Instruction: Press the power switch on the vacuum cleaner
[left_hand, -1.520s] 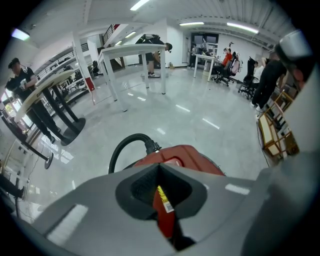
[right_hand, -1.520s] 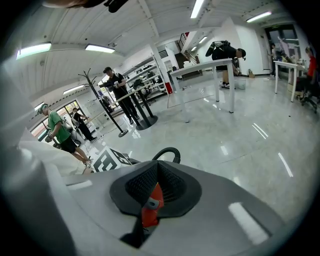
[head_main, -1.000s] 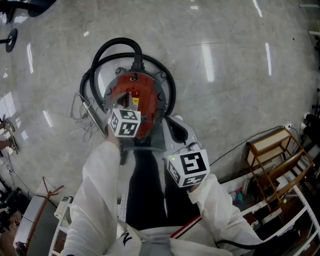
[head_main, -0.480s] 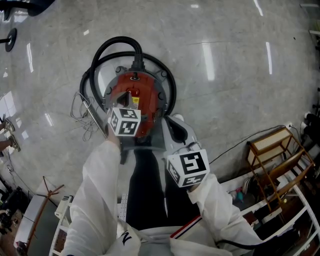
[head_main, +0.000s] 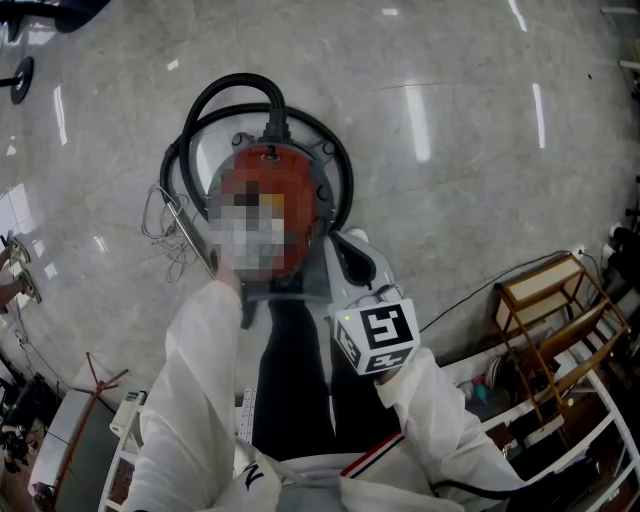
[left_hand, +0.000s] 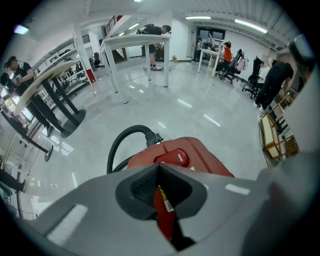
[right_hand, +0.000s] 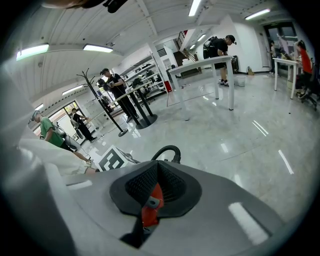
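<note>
Polished grey floor (head_main: 470, 170) spreads under everything, bright with reflected ceiling lights. On it, straight ahead of the person, sits the red vacuum cleaner (head_main: 292, 165), its black hose (head_main: 215, 100) looped around its far side. A thin tangle of wire (head_main: 158, 222) lies just to its left. To the person's right stands a wooden rack (head_main: 545, 300); what its shelves hold is too small to tell.

The left gripper (left_hand: 159, 169) hangs over the vacuum's body with its jaws closed together and nothing between them. The oval red power switch (left_hand: 172, 158) shows just beyond the tips, and whether they touch the casing cannot be told. The right gripper (right_hand: 157, 167) is nearer the person, jaws also together and empty. White worktops (left_hand: 135, 40) and people stand well behind.
</note>
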